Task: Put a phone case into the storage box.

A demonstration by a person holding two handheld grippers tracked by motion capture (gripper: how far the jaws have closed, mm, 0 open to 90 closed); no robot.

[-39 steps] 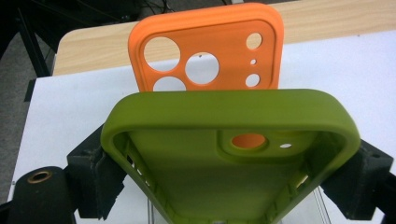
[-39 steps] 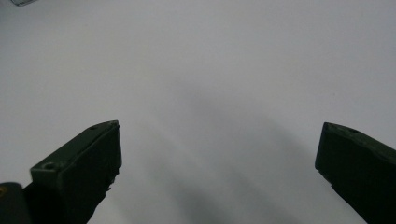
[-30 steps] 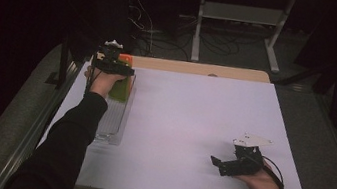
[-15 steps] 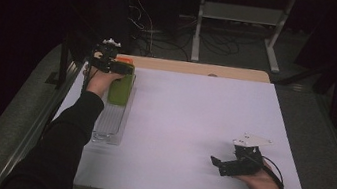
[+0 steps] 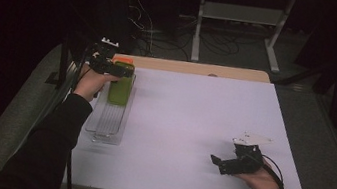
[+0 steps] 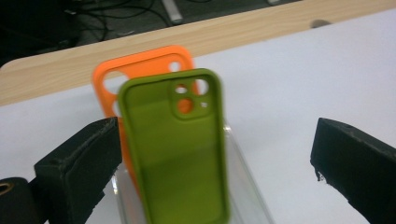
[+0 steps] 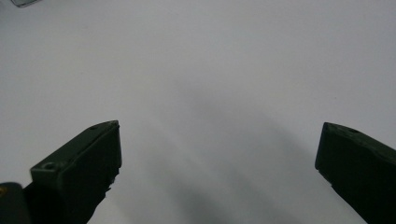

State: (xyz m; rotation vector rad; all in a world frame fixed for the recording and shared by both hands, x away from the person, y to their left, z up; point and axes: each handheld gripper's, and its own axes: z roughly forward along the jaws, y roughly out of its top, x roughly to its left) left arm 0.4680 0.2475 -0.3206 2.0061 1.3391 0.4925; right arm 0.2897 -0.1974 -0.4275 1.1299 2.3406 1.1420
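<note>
A green phone case [image 5: 120, 89] stands upright in a clear slotted rack [image 5: 106, 125] at the table's left side. An orange case [image 5: 124, 60] stands just behind it. In the left gripper view the green case [image 6: 180, 154] leans in the rack [image 6: 250, 191] with the orange case [image 6: 140, 70] behind. My left gripper [image 5: 118, 69] [image 6: 217, 135] is open at the green case's top, its jaws spread wide and apart from the case. Low on the white table near the front right, my right gripper [image 5: 216, 162] [image 7: 219, 135] is open and holds nothing.
The white table top [image 5: 192, 123] has a wooden strip [image 5: 195, 68] along its far edge. Beyond it are a dark floor, cables and a metal stand [image 5: 241, 14]. The rack's near slots hold nothing.
My left gripper has drawn back a little to the left, away from the green case, so more of the case shows. The right gripper has stayed put.
</note>
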